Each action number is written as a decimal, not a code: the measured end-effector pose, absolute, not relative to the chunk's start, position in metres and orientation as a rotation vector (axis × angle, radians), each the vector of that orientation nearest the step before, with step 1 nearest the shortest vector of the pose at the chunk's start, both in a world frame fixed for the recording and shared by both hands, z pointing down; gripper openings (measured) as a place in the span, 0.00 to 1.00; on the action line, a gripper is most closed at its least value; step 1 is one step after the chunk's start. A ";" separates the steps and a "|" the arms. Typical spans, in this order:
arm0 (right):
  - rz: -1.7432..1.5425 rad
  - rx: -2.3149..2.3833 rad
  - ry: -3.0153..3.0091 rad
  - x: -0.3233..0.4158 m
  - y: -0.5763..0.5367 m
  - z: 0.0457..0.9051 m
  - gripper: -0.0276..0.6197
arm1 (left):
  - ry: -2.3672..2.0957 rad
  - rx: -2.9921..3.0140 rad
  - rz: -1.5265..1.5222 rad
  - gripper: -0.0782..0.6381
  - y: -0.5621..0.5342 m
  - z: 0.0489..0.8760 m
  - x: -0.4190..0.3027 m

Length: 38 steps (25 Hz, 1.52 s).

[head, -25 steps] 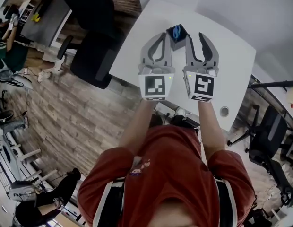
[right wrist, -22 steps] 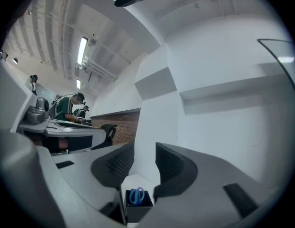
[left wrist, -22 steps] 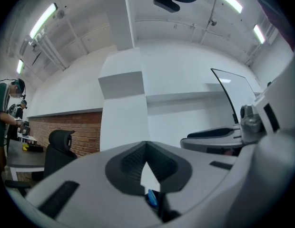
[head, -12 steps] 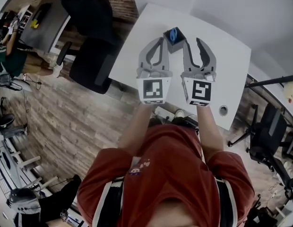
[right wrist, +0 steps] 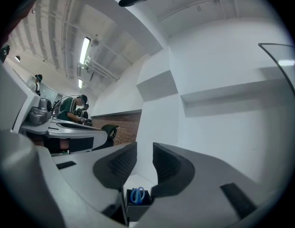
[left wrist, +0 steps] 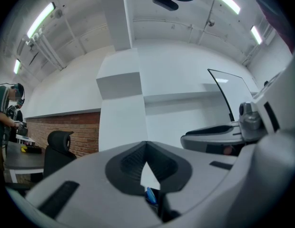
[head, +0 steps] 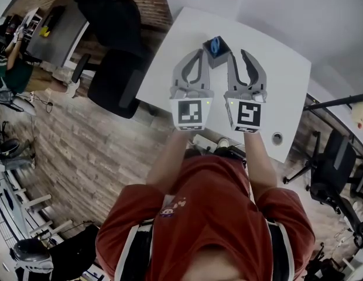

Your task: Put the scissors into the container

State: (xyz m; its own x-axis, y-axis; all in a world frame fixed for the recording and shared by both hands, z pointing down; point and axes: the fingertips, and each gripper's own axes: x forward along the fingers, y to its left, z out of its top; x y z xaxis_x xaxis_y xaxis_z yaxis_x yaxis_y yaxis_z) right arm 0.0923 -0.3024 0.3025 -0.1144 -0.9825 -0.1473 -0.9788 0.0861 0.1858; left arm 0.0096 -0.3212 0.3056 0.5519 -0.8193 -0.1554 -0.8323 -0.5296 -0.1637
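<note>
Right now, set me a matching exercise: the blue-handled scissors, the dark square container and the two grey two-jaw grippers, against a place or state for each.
1. blue-handled scissors
2. dark square container
3. left grey gripper
4. right grey gripper

A. jaws apart, nothing between them
B. on the white table
C. jaws together at the tips
D. in the container, handles up

Pairs: 1-D, 2-B, 3-C, 4-A.
The right grey gripper's jaws have just been closing, with nothing between them.

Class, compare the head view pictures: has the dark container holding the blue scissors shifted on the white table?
No. The container sits as near the table's left edge as before; the small shift in the picture is the camera's.
</note>
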 end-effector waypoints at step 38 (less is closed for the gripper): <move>-0.343 2.042 -2.319 0.091 -0.307 0.308 0.06 | 1.374 -2.558 0.082 0.13 -0.317 0.306 0.017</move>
State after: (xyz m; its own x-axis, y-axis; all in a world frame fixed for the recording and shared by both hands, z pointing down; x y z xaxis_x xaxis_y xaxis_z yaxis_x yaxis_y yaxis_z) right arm 0.0909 -0.3066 0.3079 -0.1366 -0.9832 -0.1208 -0.9761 0.1128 0.1860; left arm 0.0173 -0.3172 0.3057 0.5571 -0.8148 -0.1604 -0.8281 -0.5307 -0.1804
